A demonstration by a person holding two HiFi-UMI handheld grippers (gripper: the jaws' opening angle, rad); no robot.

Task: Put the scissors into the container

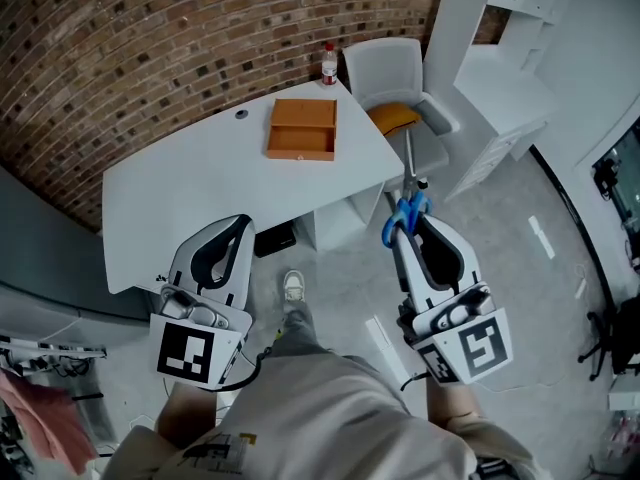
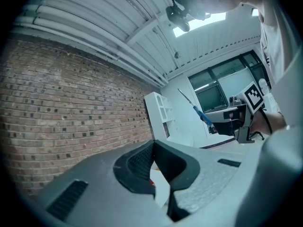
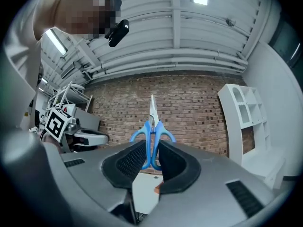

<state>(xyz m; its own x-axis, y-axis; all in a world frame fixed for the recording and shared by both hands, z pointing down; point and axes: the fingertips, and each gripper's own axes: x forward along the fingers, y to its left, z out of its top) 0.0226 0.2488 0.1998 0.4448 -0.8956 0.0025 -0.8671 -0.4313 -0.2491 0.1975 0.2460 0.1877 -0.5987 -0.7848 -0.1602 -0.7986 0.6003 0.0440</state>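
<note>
The blue-handled scissors (image 1: 404, 215) stick out of my right gripper (image 1: 411, 220), which is shut on their handles, blades pointing away from me. In the right gripper view the scissors (image 3: 152, 126) stand upright between the pads, tips up against the brick wall. The container, an orange open box (image 1: 302, 128), lies on the white table (image 1: 190, 188), ahead and to the left of the scissors. My left gripper (image 1: 243, 222) hangs over the table's near edge, fingertips together, with nothing in it. From the left gripper (image 2: 153, 145) view the scissors (image 2: 201, 113) show far off to the right.
A small red-capped bottle (image 1: 329, 64) stands at the table's far corner. Beside it is a grey chair (image 1: 392, 76) with an orange cushion. White shelving (image 1: 520, 38) fills the right side. A dark box (image 1: 274, 238) sits under the table, and a person's shoe (image 1: 293, 286) is on the floor.
</note>
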